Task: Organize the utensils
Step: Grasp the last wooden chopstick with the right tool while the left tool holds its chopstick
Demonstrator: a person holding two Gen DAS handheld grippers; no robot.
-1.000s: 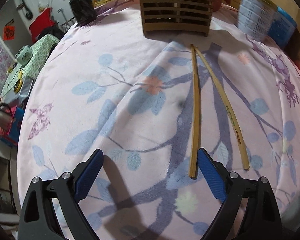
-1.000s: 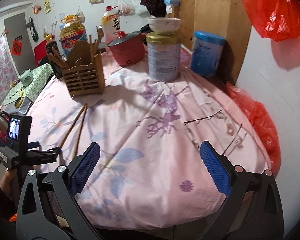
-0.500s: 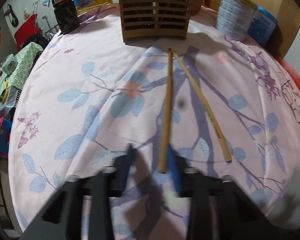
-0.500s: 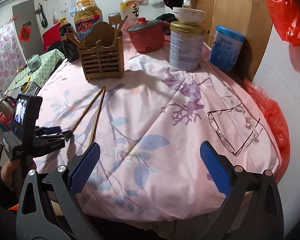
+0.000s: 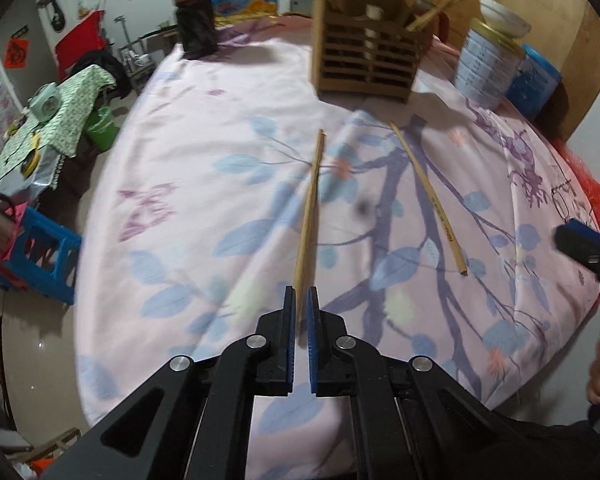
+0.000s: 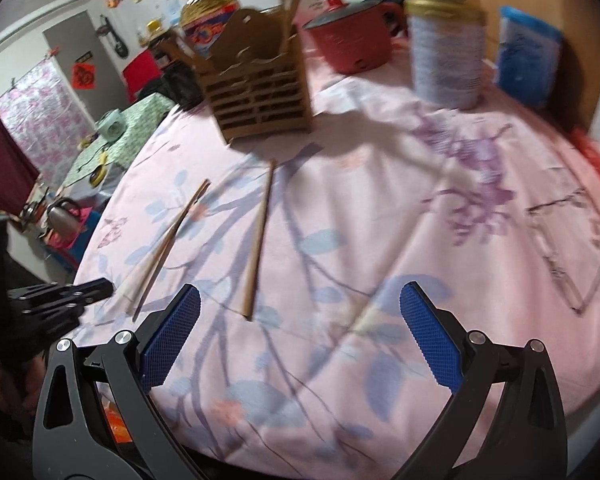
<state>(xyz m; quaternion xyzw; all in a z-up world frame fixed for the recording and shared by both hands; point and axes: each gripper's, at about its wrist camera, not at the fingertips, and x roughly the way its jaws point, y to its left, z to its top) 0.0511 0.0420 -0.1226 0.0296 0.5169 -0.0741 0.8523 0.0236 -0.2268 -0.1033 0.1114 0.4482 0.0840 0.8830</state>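
Two pale bamboo chopsticks are the items at issue on the pink floral tablecloth [image 5: 228, 92]. The left gripper [image 5: 300, 300] is clenched on the near end of the first chopstick [image 5: 310, 216]; its blue pads have just been closing, and the stick now sits between them, running forward toward the slatted brown wooden utensil holder [image 5: 366, 60] at the far side. In the right wrist view this held stick appears raised off the cloth, though blur prevents certainty.

The second chopstick [image 6: 258, 248] lies flat on the cloth, just ahead of the right gripper [image 6: 300, 332], whose jaws stand wide apart with nothing between them.

Assessment: the grip is at the extreme end, so the long free length is likely to swing or droop. Recommended handling is a steady lift, tip kept clear of the cloth, then a tilt toward upright before lowering into a holder compartment. The holder already carries utensils; aim for a free gap. The right gripper should straddle the second stick squarely before closing.
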